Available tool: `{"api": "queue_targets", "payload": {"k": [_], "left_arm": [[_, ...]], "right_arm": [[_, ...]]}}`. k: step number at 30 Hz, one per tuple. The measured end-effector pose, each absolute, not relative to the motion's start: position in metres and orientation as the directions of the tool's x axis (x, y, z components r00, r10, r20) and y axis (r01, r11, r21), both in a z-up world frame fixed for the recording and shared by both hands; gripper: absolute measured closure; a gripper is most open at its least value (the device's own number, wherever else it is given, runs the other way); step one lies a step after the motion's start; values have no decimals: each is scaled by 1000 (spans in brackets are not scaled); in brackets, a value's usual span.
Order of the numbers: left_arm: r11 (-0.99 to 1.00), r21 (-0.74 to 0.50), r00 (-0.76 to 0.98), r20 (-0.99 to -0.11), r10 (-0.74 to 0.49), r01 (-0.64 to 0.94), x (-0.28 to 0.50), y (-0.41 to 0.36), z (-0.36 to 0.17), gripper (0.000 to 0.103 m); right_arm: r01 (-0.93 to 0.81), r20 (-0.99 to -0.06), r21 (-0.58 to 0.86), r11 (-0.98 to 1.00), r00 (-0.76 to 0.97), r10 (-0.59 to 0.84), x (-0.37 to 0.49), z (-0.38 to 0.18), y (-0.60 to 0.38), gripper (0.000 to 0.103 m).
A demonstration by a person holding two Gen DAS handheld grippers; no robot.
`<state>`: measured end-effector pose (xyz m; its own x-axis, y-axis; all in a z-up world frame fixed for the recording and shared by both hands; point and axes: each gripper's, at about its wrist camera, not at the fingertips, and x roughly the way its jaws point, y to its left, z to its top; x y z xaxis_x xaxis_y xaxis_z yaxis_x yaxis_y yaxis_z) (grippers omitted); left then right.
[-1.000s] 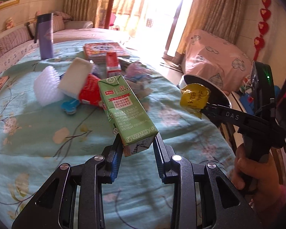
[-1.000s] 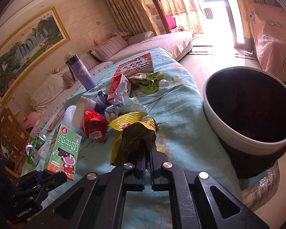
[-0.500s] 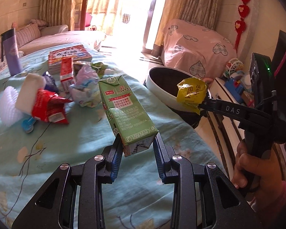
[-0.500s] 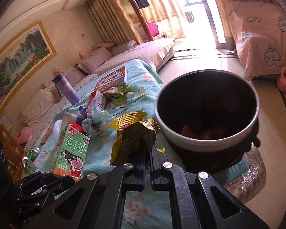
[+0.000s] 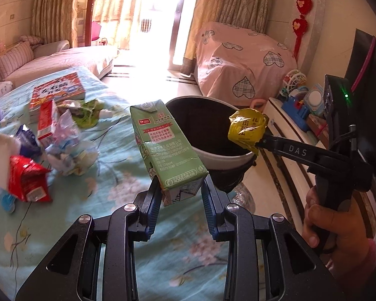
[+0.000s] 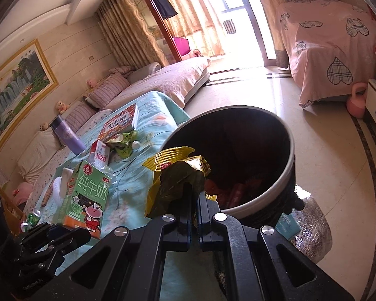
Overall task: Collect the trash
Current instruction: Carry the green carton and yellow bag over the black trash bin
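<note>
Your left tool (image 5: 179,192) clamps the green milk carton (image 5: 165,145) by its base, above the cloth-covered counter (image 5: 112,188) just beside the trash bin (image 6: 287,175). Your right tool (image 6: 194,195) pinches the yellow wrapper (image 6: 178,178) at the bin's near rim. More trash lies on the counter behind.

Green milk carton (image 5: 166,148) tilted, crumpled yellow wrapper (image 5: 248,128) above dark bin (image 5: 228,161)

A purple bottle (image 6: 68,135) stands on the floral bench (image 5: 107,183) near a red book (image 5: 56,92) — behind them a sofa (image 6: 163,82) and a framed landscape painting (image 6: 15,80).
</note>
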<state>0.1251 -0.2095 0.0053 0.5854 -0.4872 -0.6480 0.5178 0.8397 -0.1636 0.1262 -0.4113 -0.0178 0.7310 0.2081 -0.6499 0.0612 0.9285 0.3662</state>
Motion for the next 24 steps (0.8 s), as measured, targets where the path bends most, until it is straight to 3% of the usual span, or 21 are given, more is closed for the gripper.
{"api": "queue_targets", "payload": {"k": [24], "left_arm": [[794, -205, 490, -691, -532, 573, 181, -280, -1, 73]], "right_arm": [[113, -689, 335, 935, 706, 161, 163, -25, -456, 100]]}}
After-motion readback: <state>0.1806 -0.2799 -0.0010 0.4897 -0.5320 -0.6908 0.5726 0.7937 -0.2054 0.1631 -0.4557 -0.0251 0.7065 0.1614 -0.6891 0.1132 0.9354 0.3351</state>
